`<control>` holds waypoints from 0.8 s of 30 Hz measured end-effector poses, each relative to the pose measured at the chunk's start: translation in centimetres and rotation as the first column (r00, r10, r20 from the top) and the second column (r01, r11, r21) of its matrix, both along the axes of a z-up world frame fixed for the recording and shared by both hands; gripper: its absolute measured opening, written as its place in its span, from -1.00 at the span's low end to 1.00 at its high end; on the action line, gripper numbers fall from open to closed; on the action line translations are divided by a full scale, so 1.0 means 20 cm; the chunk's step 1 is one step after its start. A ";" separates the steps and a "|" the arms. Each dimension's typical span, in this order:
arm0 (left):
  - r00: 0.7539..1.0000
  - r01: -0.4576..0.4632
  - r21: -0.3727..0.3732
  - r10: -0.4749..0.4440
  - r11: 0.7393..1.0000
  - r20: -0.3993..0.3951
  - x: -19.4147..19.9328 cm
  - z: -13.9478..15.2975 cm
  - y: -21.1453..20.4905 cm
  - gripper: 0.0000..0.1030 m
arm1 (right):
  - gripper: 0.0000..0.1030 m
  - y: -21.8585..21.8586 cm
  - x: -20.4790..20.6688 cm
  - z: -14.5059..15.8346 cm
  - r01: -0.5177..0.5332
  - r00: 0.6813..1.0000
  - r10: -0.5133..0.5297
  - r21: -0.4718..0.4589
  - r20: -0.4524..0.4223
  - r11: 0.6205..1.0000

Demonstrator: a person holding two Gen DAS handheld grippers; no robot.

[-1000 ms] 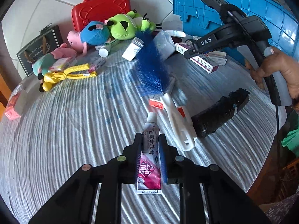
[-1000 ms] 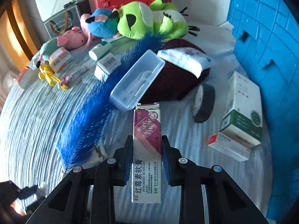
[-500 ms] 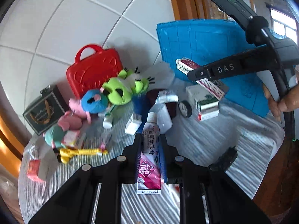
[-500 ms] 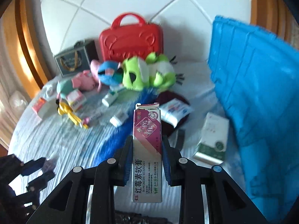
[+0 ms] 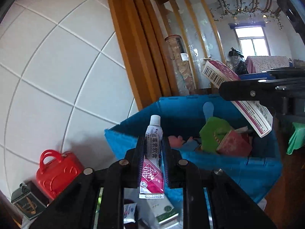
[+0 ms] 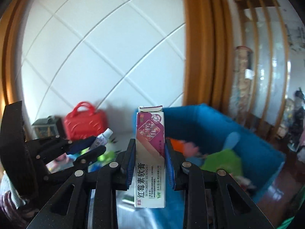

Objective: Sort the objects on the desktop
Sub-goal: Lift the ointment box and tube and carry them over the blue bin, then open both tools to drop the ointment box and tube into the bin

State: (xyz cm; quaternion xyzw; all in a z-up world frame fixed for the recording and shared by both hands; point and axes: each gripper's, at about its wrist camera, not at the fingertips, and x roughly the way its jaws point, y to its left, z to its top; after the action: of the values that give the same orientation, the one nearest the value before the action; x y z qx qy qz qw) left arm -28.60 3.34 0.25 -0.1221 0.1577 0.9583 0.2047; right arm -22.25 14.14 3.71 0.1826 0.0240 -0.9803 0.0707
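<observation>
My left gripper (image 5: 152,143) is shut on a white and pink ointment tube (image 5: 152,164), cap pointing away, raised in front of the near wall of the blue crate (image 5: 190,112). My right gripper (image 6: 150,147) is shut on the long pink and white ointment carton (image 6: 150,164), held upright at the crate's (image 6: 209,126) left rim. In the left wrist view the carton (image 5: 253,114) hangs over the crate's right side. The right wrist view has the left gripper (image 6: 93,146) with its tube (image 6: 103,136) at lower left.
The crate holds several items, among them a green one (image 5: 213,133) and a red one (image 5: 234,145). A red toy case (image 5: 57,168) and a dark gift box (image 5: 24,200) stand by the tiled wall. A white and green box (image 5: 162,210) lies below. Wooden frame behind.
Both grippers have risen from the table and tipped upward, each keeping its hold. The views have swung from the cluttered tabletop to the wall and the crate's open top.
</observation>
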 end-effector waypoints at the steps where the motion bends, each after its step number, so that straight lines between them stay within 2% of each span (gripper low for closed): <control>1: 1.000 0.003 0.006 -0.003 1.000 0.006 -0.05 0.03 0.10 -0.65 | -0.46 0.09 -0.02 0.03 0.017 1.000 -0.017 -0.006 -0.002 1.000; 4: 1.000 -0.007 0.005 0.007 1.000 0.013 -0.18 0.08 0.33 -0.65 | -0.46 0.32 -0.11 0.08 0.051 0.999 -0.051 -0.008 0.014 0.999; 9: 0.999 -0.052 -0.026 0.052 0.998 -0.002 -0.32 0.12 0.64 -0.65 | -0.46 0.60 -0.28 0.07 0.082 0.996 -0.081 -0.009 0.041 0.997; 14: 0.995 -0.098 -0.044 0.098 0.994 0.003 -0.41 0.15 0.79 -0.65 | -0.46 0.84 -0.43 0.03 0.096 0.993 -0.094 -0.030 0.070 0.995; 17: 0.990 -0.133 -0.059 0.136 0.989 0.035 -0.48 0.15 0.85 -0.65 | -0.45 0.92 -0.52 0.01 0.108 0.991 -0.105 -0.043 0.085 0.993; 19: 0.983 -0.170 -0.061 0.174 0.984 0.058 -0.54 0.15 0.87 -0.59 | -0.35 0.98 -0.57 0.01 0.138 0.987 -0.132 -0.068 0.091 0.988; 20: 0.981 -0.180 -0.061 0.184 0.982 0.069 -0.56 0.15 0.88 -0.28 | -0.20 1.01 -0.60 0.02 0.154 0.985 -0.146 -0.080 0.093 0.985; 21: 0.977 -0.199 -0.058 0.203 0.978 0.069 -0.58 0.16 0.88 -0.01 | 0.30 1.03 -0.62 0.04 0.165 0.983 -0.157 -0.091 0.093 0.982; 22: 0.972 -0.225 -0.051 0.227 0.973 0.056 -0.58 0.17 0.88 0.65 | 0.72 1.04 -0.62 0.05 0.173 0.983 -0.165 -0.099 0.086 0.980; 23: 0.967 -0.251 -0.047 0.252 0.967 0.031 -0.57 0.17 0.87 1.00 | 0.79 1.06 -0.62 0.07 0.182 0.982 -0.175 -0.103 0.071 0.978; 24: 0.962 -0.273 -0.042 0.273 0.961 -0.010 -0.55 0.18 0.87 1.00 | 0.79 1.06 -0.61 0.08 0.189 0.982 -0.185 -0.104 0.048 0.976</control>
State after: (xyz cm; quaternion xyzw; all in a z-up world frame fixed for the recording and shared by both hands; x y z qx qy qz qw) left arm -39.66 20.81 3.75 -0.1449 0.1604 0.9740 0.0676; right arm -34.43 35.41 5.41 0.1987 -0.0478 -0.9788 -0.0114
